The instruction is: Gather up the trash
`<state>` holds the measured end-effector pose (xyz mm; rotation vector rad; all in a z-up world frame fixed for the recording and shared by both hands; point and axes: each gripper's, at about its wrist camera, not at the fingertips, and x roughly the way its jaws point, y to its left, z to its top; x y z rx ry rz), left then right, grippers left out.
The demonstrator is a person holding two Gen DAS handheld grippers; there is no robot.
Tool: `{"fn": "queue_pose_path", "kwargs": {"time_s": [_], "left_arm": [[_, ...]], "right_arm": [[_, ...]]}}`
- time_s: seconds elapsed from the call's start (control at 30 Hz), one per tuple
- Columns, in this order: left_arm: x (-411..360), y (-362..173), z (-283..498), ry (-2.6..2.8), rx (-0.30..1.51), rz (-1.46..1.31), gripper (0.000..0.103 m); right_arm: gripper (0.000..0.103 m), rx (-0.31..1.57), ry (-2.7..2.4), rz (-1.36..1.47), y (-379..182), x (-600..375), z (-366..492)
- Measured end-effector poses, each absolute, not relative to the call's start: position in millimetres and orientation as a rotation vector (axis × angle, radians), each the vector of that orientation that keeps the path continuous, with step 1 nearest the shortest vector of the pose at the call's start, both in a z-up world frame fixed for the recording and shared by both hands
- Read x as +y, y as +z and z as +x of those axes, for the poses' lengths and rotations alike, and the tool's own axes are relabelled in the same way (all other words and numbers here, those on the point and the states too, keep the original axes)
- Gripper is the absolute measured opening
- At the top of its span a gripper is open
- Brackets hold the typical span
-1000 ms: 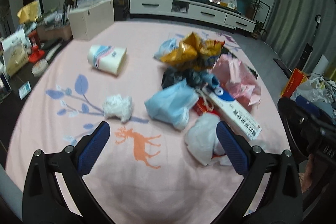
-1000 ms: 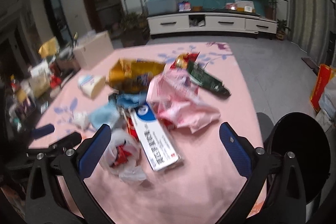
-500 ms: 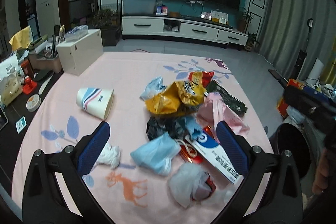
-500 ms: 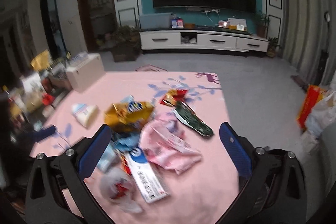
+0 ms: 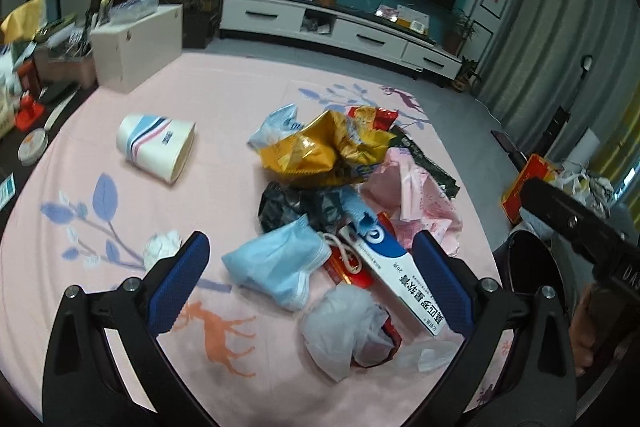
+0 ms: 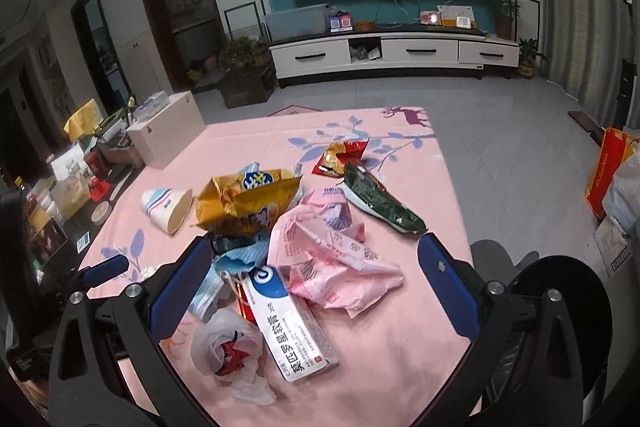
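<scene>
Both tongs hang released above the table, jaws spread wide, nothing between them: left gripper (image 5: 310,275) over the near-left part of the heap, right gripper (image 6: 314,281) over its near-right part.

Left to right across the pink tablecloth (image 5: 224,115):
- Crumpled white tissue (image 5: 162,249), alone, just beside the left gripper's left finger.
- Paper cup (image 5: 157,147) on its side, well apart from the heap, mouth turned toward the heap. Inside looks bare as far as the view allows.
- Blue face mask (image 5: 276,267) at the heap's near-left edge, touching a black bag (image 5: 288,207) behind it.
- Yellow snack bag (image 5: 320,151) crumpled on top at the far side of the heap, a pale blue wrapper (image 5: 276,123) poking out at its left.
- Clear plastic bag (image 5: 344,331) nearest the camera; something red shows inside it, kind unclear.
- Long white-and-blue carton (image 5: 396,283) lying flat and slantwise, one end under the pile, touching the clear bag.
- Pink plastic bag (image 6: 332,259) spread to the right of the carton.
- Red snack wrapper (image 6: 340,157) and dark green wrapper (image 6: 380,203) at the far right of the heap.

Right of the table edge: black bin (image 6: 568,291), round, low beside the right gripper. Contents not visible.
</scene>
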<state>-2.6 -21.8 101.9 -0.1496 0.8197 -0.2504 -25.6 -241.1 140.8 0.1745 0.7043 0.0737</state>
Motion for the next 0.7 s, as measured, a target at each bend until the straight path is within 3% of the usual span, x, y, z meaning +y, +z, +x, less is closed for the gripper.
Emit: {"fn": "queue_pose_path", "kwargs": {"time_s": [0.7], "left_arm": [[-20.8,111.9,-20.3,-0.224,0.793,-0.103,0.100]], "right_arm": [[0.097,0.668,0.038,0.315,135.8,-261.0,-34.5]]}}
